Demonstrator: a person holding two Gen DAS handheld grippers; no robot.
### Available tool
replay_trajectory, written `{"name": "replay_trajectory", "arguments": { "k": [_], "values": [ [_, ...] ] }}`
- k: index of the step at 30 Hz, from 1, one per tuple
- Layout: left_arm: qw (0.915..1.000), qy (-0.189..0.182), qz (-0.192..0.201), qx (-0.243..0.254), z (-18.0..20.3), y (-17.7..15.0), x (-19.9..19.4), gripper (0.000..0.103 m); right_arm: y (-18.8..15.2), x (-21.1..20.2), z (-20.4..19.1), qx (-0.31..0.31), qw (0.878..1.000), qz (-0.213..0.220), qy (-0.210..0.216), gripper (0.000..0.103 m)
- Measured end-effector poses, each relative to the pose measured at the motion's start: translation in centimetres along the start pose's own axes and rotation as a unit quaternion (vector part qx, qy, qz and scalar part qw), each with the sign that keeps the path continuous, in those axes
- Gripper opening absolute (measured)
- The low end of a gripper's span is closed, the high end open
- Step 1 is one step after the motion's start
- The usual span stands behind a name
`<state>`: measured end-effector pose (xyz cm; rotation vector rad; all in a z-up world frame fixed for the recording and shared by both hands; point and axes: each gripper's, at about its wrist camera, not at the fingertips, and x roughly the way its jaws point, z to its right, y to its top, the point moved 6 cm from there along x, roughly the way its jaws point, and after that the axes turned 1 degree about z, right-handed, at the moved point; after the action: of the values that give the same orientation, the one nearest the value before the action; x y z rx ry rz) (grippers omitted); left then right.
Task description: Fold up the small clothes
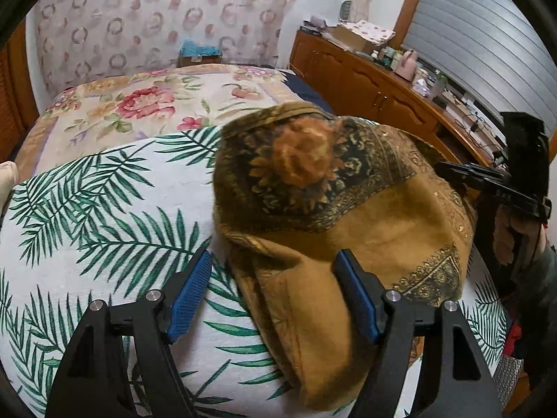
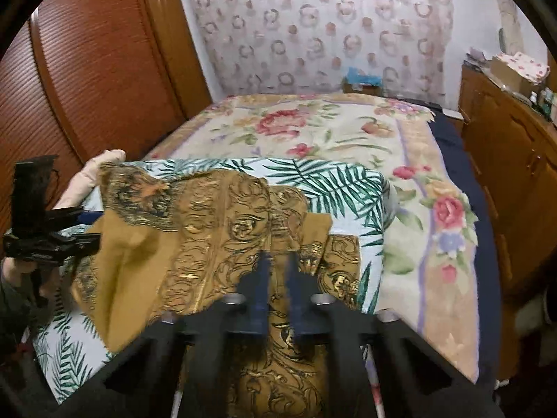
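Right now, line by line:

Garment: the mustard-brown patterned cloth [image 1: 348,216] is lying bunched on the palm-leaf sheet [image 1: 104,209], which is covering the near end of the bed over a floral blanket [image 1: 146,104].

Long axis: in the right wrist view the cloth [image 2: 209,237] is stretching across the sheet from the left gripper's side toward the right gripper, with a loose tail running down under the right fingers and off the near edge.

Left gripper: the left gripper [image 1: 275,296] is standing wide apart and holding nothing; the near hem of the cloth is lying between its blue pads [image 1: 189,296], with one pad over bare sheet and the other over the fabric (neither is pressing on it).

Right gripper: the right gripper [image 2: 278,285] is drawn almost fully together over the gold-scrolled part of the cloth; it is looking pinched on a thin layer, though blur is keeping that from being certain.

Nearer hand: the left one is sitting just at the cloth's near-left edge, so it is looking like the hand due to take hold next.

Coming move: closing on that hem and carrying it across toward the right side is depending on the jaws straddling the edge, not the sheet beneath.

Risk: the sheet is getting pinched along with the hem if the pads are dipping too low.
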<state>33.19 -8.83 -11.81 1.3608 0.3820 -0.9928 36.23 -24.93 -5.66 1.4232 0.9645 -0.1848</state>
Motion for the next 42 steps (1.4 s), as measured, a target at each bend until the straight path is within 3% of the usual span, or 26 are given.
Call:
{"name": "replay_trajectory", "arguments": {
  "k": [2,5,11,13,15,17,19,23,27,29,32,35,37,39,42],
  "values": [
    [1.0000,0.004,0.001,-0.004,-0.2,-0.1,0.0,0.074,0.0,-1.1,0.3,0.003,1.000,0.025,-0.008,0.005],
    [0.9999,0.009,0.007,-0.007,-0.5,0.0,-0.2,0.074,-0.4,-3.0,2.4,0.042,0.995,0.065,-0.057,0.005],
    [0.9999,0.011,0.005,-0.011,-0.9,0.1,-0.1,0.074,-1.1,-2.4,2.7,0.060,0.995,0.037,-0.065,0.005],
    [0.9998,0.008,0.000,-0.016,-1.2,0.1,0.4,0.075,-1.0,-2.1,2.6,0.060,0.996,0.026,-0.057,0.015],
    [0.9997,0.003,-0.006,-0.022,-1.4,0.1,0.7,0.074,-0.8,-1.9,2.7,0.057,0.996,0.021,-0.066,0.053],
    [0.9995,-0.006,-0.010,-0.030,-1.5,0.1,1.1,0.074,-0.6,-1.6,2.6,0.057,0.997,0.016,-0.055,0.066],
    [0.9993,-0.011,-0.008,-0.035,-1.5,0.2,1.3,0.073,-0.4,-1.5,2.8,0.058,0.997,0.002,-0.047,0.067],
    [0.9985,-0.033,-0.013,-0.041,-1.2,0.3,1.5,0.049,-0.4,-0.9,3.4,0.067,0.997,-0.011,-0.039,0.067],
    [0.9981,-0.041,-0.014,-0.044,-0.9,0.2,1.6,0.034,-0.4,-0.2,3.4,0.070,0.997,-0.026,-0.025,0.067],
    [0.9977,-0.048,-0.015,-0.046,-0.8,0.1,1.5,0.021,-0.4,-0.1,3.3,0.071,0.997,-0.031,-0.025,0.067],
    [0.9975,-0.055,-0.010,-0.044,-0.5,0.3,1.1,0.013,-0.3,-0.1,3.2,0.068,0.997,-0.029,-0.024,0.067],
    [0.9976,-0.056,-0.004,-0.040,-0.2,0.5,0.7,0.012,-0.4,0.0,3.0,0.061,0.997,-0.030,-0.022,0.067],
    [0.9975,-0.058,-0.002,-0.041,-0.3,0.5,0.7,0.012,-0.5,0.1,2.9,0.061,0.998,-0.030,-0.019,0.058],
    [0.9969,-0.058,-0.007,-0.053,-0.8,0.4,1.1,0.012,-0.7,0.2,2.5,0.061,0.998,-0.034,0.002,0.035],
    [0.9970,-0.057,-0.013,-0.050,-0.9,0.3,1.5,0.013,-0.9,0.3,1.9,0.061,0.997,-0.041,0.018,0.024]
  ]
}}
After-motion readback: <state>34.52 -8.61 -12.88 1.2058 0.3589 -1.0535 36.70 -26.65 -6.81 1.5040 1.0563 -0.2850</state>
